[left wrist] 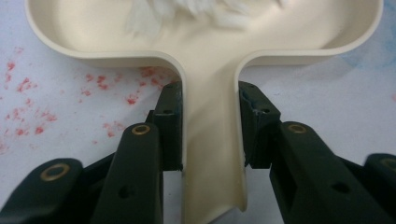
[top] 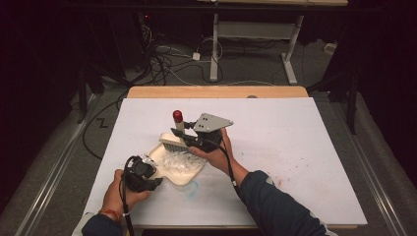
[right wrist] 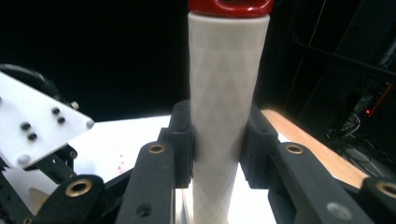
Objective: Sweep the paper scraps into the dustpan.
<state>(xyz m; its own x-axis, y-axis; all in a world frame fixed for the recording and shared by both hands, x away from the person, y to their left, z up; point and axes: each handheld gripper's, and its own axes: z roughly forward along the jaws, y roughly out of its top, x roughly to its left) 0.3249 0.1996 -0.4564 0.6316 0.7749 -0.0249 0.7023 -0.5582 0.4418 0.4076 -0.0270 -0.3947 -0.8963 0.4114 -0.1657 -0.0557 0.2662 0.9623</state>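
Dustpan (top: 177,164) holding white scraps (top: 176,161), brush (top: 176,139) above

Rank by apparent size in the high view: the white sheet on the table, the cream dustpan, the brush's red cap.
1. White sheet, by far the largest.
2. Cream dustpan, much smaller.
3. Red cap on the brush handle, the smallest.
All stand at a similar distance, so the order is safe.

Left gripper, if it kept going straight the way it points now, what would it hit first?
The left gripper is shut on the dustpan handle, pointing into the pan. Pushed onward, it would likely first reach the white scraps there; depth is hard to judge.
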